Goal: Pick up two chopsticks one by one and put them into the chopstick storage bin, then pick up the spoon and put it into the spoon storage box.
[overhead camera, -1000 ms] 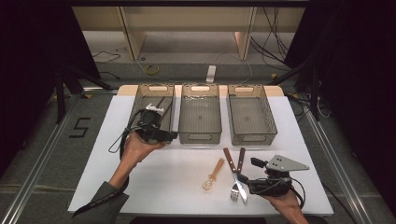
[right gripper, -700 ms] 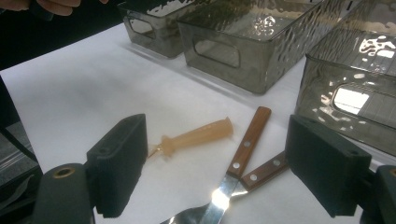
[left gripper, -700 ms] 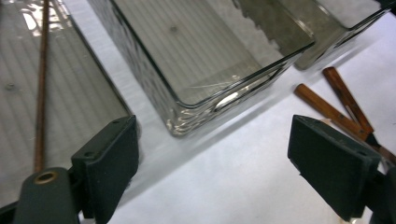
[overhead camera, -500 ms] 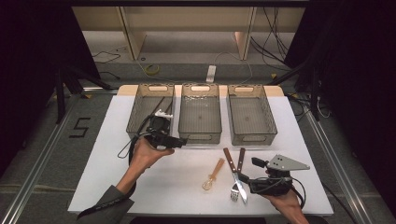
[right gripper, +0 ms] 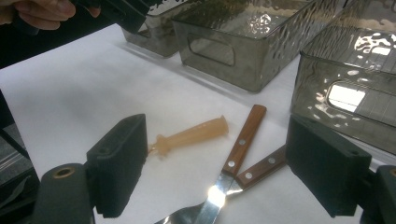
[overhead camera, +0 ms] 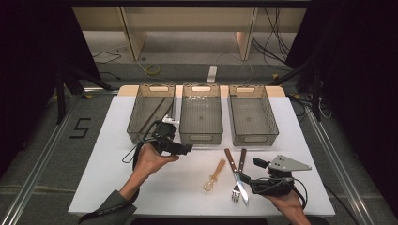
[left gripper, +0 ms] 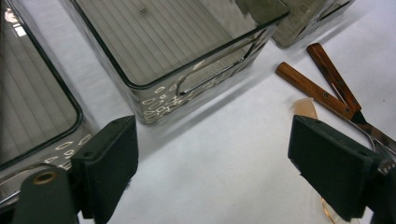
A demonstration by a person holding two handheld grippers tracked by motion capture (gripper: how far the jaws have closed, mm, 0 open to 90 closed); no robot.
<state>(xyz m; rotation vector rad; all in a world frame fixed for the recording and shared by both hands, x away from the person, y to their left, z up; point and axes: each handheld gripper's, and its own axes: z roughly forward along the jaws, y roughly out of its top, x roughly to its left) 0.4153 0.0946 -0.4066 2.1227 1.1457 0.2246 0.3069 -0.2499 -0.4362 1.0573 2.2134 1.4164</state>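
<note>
High view: knife (overhead camera: 234,172) and fork (overhead camera: 239,174) lie crossed on table (overhead camera: 94,178), blades partly hidden by right gripper (overhead camera: 251,183) at 5 o'clock, jaws apart. Amber whisk (overhead camera: 214,174) just beside, head cut off in right gripper view. Left gripper (overhead camera: 187,149) at 9 o'clock near middle bin (overhead camera: 201,136), jaws apart, empty.

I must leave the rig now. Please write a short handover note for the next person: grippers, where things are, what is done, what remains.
Left gripper: open, holds nothing, in front of the left bin and middle bin.
Right gripper: open, holds nothing, low beside the cutlery.
On the table: knife and fork, both with wooden handles, crossing each other; translucent utensil to their left.
Done: a dark stick-like item lies in the left bin; middle and right bin look empty.
Left: probably sort the three utensils into bins.
</note>
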